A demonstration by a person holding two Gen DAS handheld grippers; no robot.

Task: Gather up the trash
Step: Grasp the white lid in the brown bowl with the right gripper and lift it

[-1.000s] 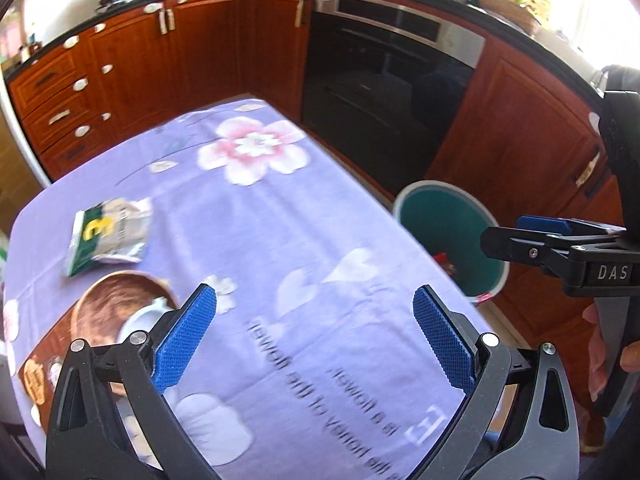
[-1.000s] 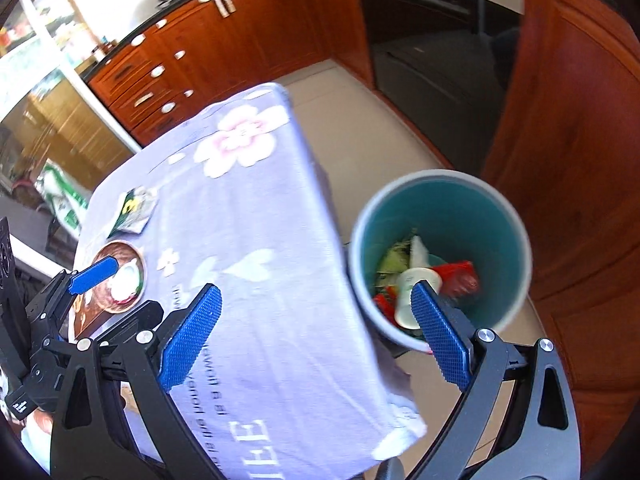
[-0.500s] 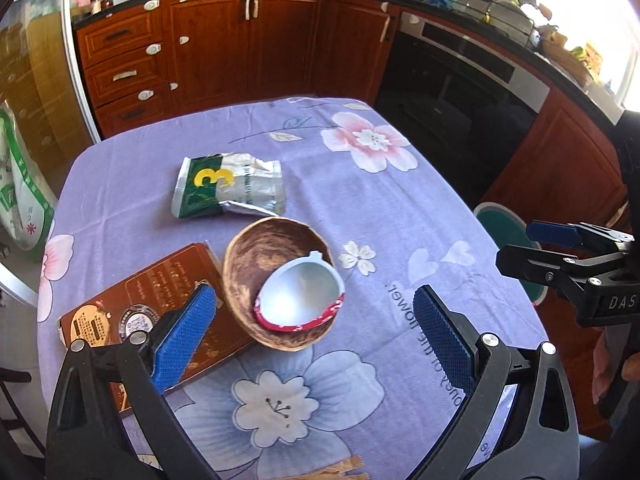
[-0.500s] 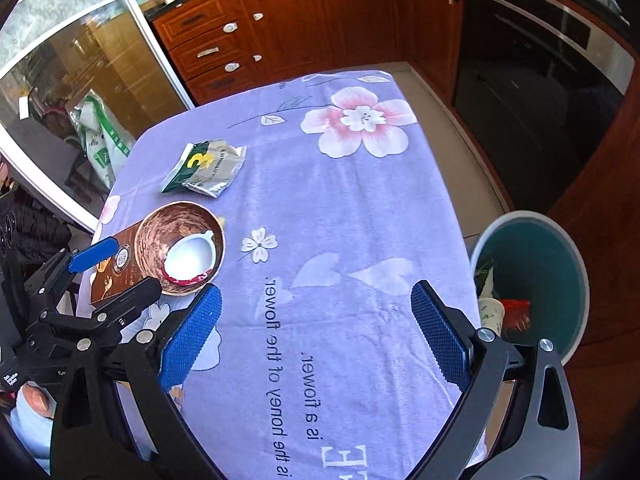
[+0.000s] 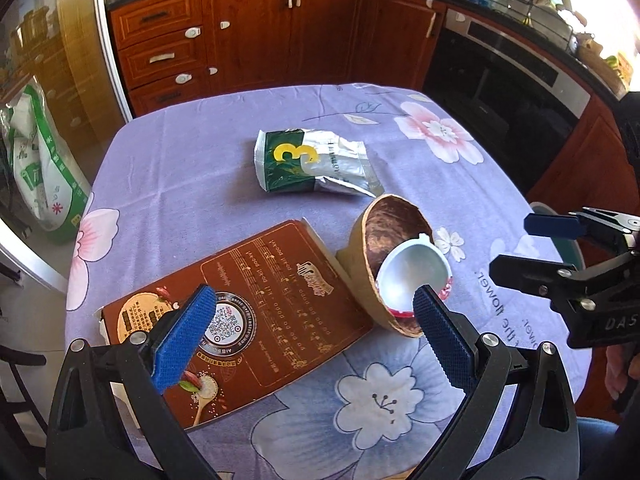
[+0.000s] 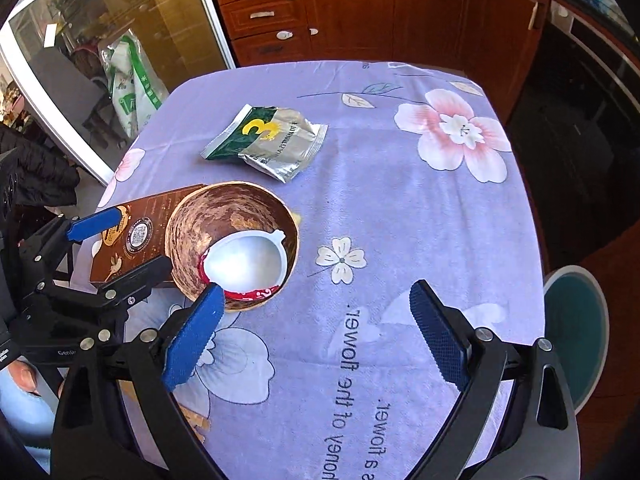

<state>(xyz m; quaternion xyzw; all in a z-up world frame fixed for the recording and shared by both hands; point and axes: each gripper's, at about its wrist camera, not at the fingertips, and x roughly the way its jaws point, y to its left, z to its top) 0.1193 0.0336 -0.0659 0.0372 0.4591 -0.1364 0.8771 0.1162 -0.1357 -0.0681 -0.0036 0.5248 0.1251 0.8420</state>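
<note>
Right wrist view shows the reaching step: the right tool (image 6: 316, 328), its jaws just narrowed but wide and empty, hangs over the desk (image 6: 400, 200). Its left pad sits just below the bowl (image 6: 224, 216) holding a white cup (image 6: 244, 262), lower left of centre. Next comes a careful rim pinch. The left tool (image 5: 316, 336) gapes empty over the box (image 5: 260, 300).

The bin (image 6: 576, 332) shows only as a sliver past the table edge (image 6: 538, 280); its contents are hidden. The white cup (image 5: 412, 276) covers part of the bowl (image 5: 384, 236). The left gripper (image 5: 312, 336) hides part of the box (image 5: 256, 308), whose small print is unreadable.
</note>
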